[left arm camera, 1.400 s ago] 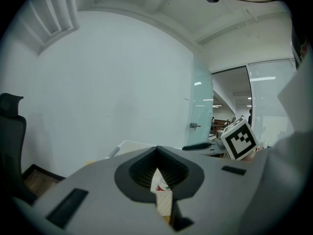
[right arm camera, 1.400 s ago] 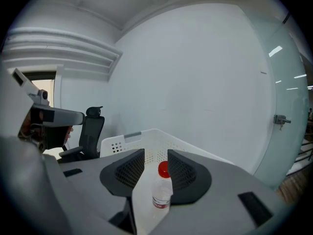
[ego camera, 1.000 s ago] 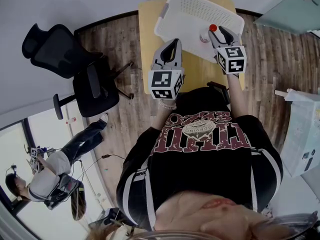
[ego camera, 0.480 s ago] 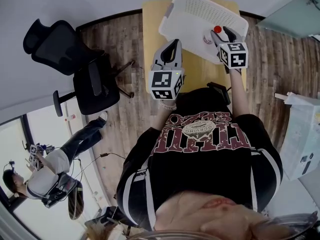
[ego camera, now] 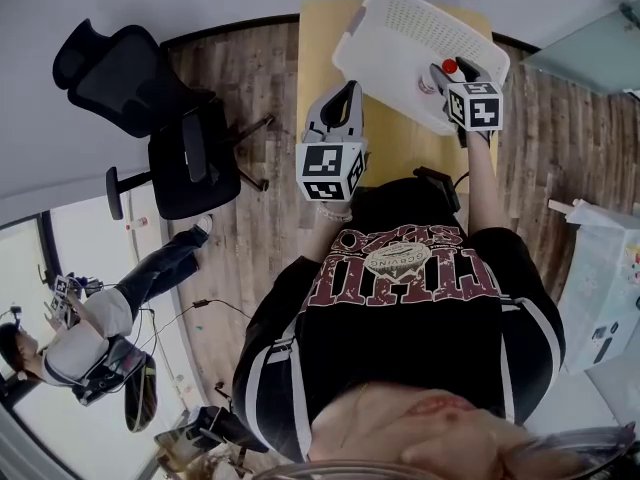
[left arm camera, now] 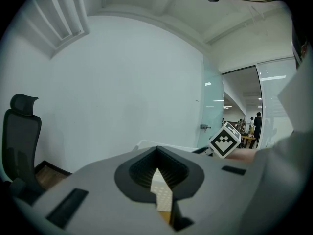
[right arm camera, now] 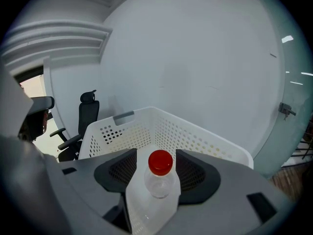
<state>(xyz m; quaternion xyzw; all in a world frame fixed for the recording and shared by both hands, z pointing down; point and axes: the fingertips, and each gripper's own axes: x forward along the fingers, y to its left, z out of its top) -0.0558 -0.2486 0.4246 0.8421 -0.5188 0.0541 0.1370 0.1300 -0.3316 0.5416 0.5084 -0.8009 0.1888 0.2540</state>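
Where fingers (right arm camera: pixel 120 170) clamp bottle (right arm camera: pixel 159 180) — basket (right arm camera: pixel 195 127) beneath.

Black long-sleeved top (ego camera: pixel 400 318), maroon and cream lettering across the chest, paired white stripes down each sleeve (ego camera: pixel 285 368). Left tongs (ego camera: pixel 346 88) in pale grey plastic, narrowing to a rounded point, with a white cube (ego camera: pixel 330 171) of black square markers at the rear. Right tongs (ego camera: pixel 455 68) of the same grey make, marker block (ego camera: pixel 478 106) likewise black on white. Close up, smooth grey shells with dark ribbed pads (left arm camera: pixel 139 168) set in a notch, and small black rectangular slots (left arm camera: pixel 66 207) to either side.
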